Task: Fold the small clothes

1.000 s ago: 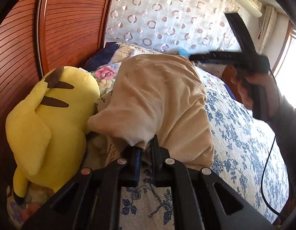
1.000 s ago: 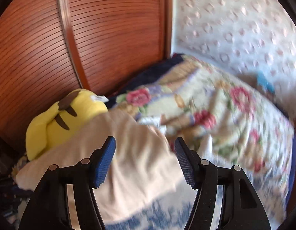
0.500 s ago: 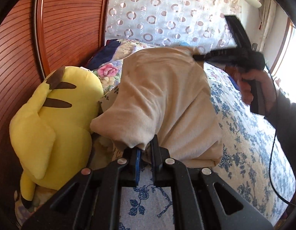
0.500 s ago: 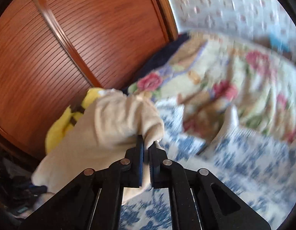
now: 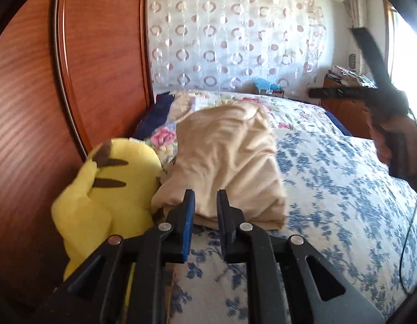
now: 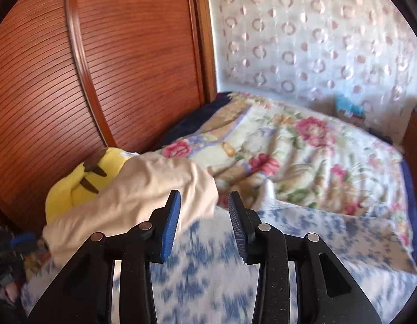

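Folded beige garment (image 5: 230, 162) lying on the bed (image 5: 343, 189), on the blue-flowered sheet, its left edge touching a yellow plush toy (image 5: 111, 189) that leans against the brown slatted wardrobe (image 5: 60, 108); behind it, a quilt with pink flowers (image 6: 303, 156) reaching toward the white curtain with ring pattern (image 5: 235, 40). Left gripper (image 5: 205, 205) held just in front of the garment's near edge; jaws narrow and opening, blue pads apart, nothing pinched between them, cloth seen only beyond the gap. Right gripper (image 6: 203, 216) near the garment's far right corner in its own view; jaws opening, moderately wide, empty, with the cloth just beside the left pad and bare sheet showing in the gap. In the left wrist view, the same right gripper visible at the far right edge, gripped by a hand (image 5: 389, 135) above the sheet, well apart from the garment; black cable (image 5: 405, 243) hanging below it.
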`<state>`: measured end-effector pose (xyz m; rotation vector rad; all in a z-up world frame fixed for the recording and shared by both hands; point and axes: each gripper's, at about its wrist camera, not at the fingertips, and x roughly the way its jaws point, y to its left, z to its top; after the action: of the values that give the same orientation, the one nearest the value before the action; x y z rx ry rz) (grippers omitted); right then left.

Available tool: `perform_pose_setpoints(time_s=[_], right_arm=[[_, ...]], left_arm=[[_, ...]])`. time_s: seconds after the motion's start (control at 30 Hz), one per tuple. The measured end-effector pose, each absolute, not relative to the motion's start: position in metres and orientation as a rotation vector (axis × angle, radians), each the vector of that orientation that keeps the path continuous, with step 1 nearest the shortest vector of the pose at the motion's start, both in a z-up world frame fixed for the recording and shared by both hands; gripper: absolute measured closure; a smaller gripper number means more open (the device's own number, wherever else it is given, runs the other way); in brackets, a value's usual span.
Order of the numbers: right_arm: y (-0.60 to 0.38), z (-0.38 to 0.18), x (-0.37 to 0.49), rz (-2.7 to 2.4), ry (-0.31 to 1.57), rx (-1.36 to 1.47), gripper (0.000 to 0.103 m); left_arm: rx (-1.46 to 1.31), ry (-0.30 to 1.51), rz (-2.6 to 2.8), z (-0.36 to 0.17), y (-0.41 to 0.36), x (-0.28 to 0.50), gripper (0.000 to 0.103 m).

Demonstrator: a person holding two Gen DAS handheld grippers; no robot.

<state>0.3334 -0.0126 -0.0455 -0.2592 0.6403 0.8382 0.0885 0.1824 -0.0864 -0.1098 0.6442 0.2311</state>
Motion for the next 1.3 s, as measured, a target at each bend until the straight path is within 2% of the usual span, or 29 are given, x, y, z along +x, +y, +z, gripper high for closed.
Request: perform_pose_setpoints(time_s=[0.1, 0.17, 0.27, 0.7, 0.97, 1.3], right_arm=[[-0.057, -0.036, 0.282, 0.823, 0.59, -0.245, 0.057], [-0.082, -0.03, 0.257, 0.812, 0.564, -0.22, 0.043], [-0.123, -0.023, 0.226, 0.762, 0.562, -0.16, 0.031], [-0.245, 0.018, 0.14, 0.456, 0.428, -0.111, 0.03], [-0.28, 0.024, 0.117, 0.392, 0.392, -0.065, 0.03], [-0.289, 0.028, 0.11, 0.381, 0.369, -0.047, 0.03]], left_arm=[[-0.08, 0.618, 0.231, -0.072, 0.163, 0.081, 0.089], [-0.058, 0.598, 0.211, -0.063, 0.145, 0.078, 0.089], [-0.045, 0.566, 0.162, -0.051, 0.117, 0.076, 0.089], [-0.029, 0.449, -0.006, 0.005, 0.011, 0.081, 0.087], [-0.031, 0.427, -0.034, 0.029, -0.01, 0.075, 0.085], [-0.022, 0.423, -0.026, 0.034, -0.018, 0.07, 0.084]])
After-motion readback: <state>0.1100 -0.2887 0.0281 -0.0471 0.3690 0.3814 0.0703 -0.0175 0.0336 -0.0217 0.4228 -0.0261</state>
